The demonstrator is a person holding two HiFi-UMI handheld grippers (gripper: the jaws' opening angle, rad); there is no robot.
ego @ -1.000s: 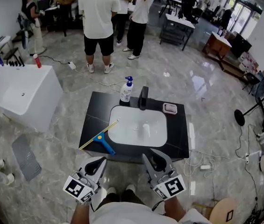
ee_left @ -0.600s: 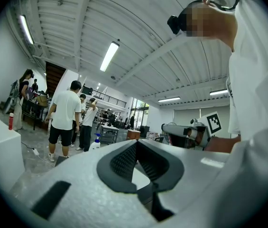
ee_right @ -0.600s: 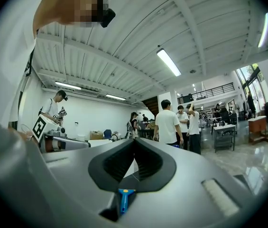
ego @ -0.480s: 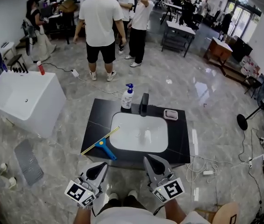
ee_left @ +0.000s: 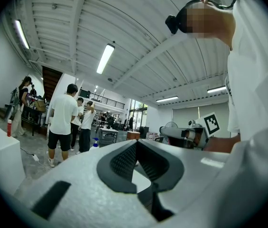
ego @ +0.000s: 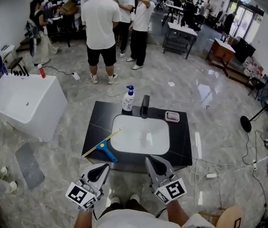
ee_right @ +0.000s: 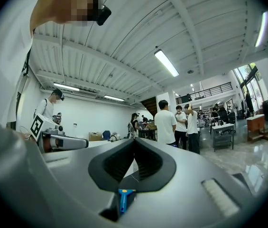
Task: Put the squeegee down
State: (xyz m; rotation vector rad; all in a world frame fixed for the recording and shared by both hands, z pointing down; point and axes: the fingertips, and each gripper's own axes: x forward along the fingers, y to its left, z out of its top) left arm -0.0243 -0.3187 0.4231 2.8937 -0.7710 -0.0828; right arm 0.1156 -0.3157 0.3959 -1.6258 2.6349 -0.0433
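Both claws are clenched on nothing, left gripper [ego: 104, 166] and right gripper [ego: 149, 160] level and side by side short of the black counter [ego: 96, 122], while the squeegee [ego: 100, 145] lies flat just ahead of the left one, beside the white basin [ego: 141, 136], apparently set down and released.

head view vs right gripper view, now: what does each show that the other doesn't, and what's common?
Head view only: the white sink set in its black counter, the soap bottle, the faucet, and the whole squeegee lying free on the counter left of the basin. Right gripper view only: the right gripper with its jaws shut on nothing, plus the ceiling lights. Both: the squeegee's blue handle, the left gripper, and the people in white shirts.
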